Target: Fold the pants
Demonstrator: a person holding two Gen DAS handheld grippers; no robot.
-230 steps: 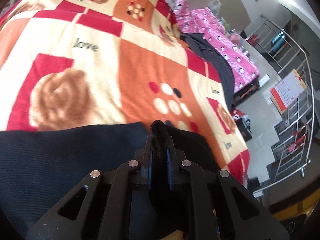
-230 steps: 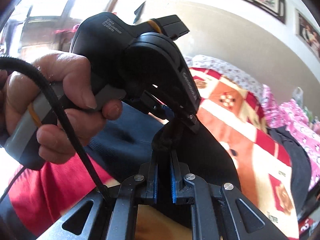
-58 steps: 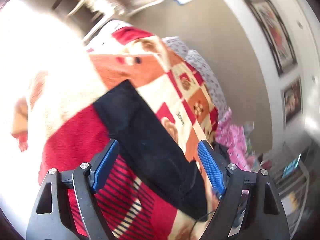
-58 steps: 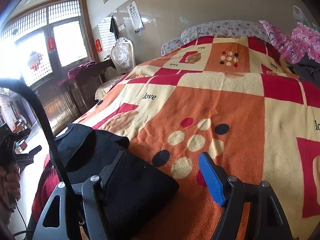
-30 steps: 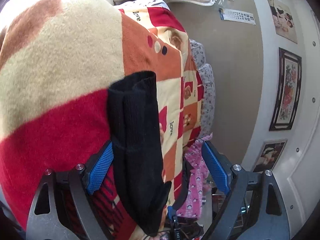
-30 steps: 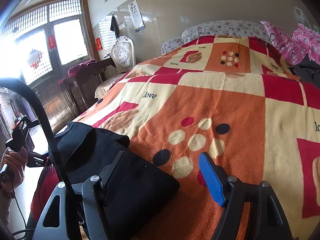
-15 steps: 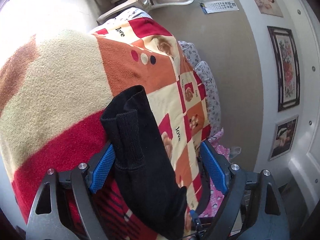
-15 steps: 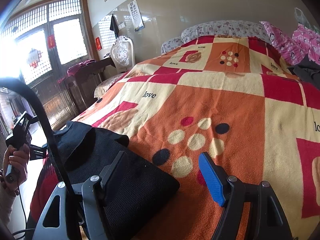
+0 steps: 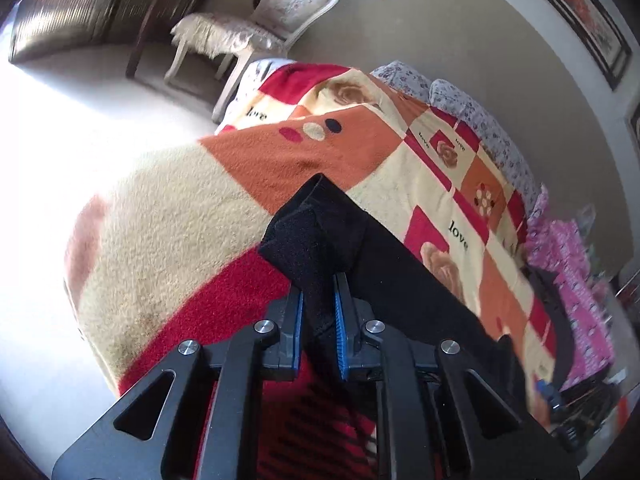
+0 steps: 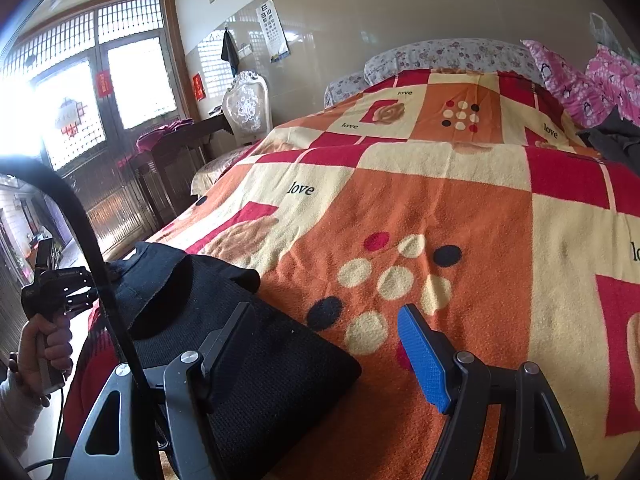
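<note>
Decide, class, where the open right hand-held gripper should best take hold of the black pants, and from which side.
Probably the near folded corner of the black pants, approached low from the bed's near edge. That corner lies flat on the blanket, already between the right hand-held gripper fingers. The left hand-held gripper has just closed on the other bunched end.

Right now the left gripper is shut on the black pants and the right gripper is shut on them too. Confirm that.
Not quite. The left gripper is shut on the pants, but the right gripper is open: the right wrist view shows its pads standing apart, gripping nothing.
</note>
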